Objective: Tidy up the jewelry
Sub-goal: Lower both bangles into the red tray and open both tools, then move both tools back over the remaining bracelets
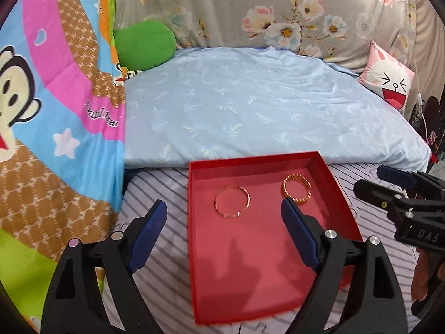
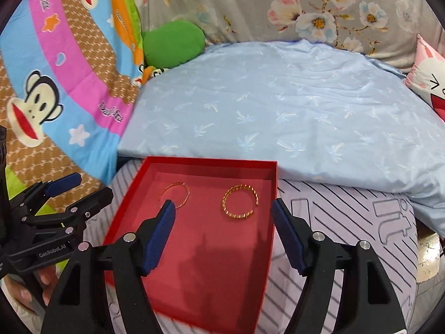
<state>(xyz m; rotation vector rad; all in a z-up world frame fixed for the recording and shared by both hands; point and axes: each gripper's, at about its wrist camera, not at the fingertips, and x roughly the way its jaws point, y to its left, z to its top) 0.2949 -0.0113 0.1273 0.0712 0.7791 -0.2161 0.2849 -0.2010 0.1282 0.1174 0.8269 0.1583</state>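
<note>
Left claw [image 1: 224, 218] and right claw [image 2: 222, 214] both gape empty above the red box [image 1: 194, 222]; thin bangle [image 1: 232, 201] and twisted bangle [image 1: 296, 188] lie flat inside, apart: probably light, stiff, slippery; pinch across one rim.

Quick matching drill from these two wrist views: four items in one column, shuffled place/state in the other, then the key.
1. thin bangle
2. twisted bangle
3. green cushion
4. left gripper

A. open, nothing between its fingers
B. lies in the red box, left side
C. back left, beside the cartoon blanket
D. lies in the red box, right side

Pairs: 1-B, 2-D, 3-C, 4-A
</note>
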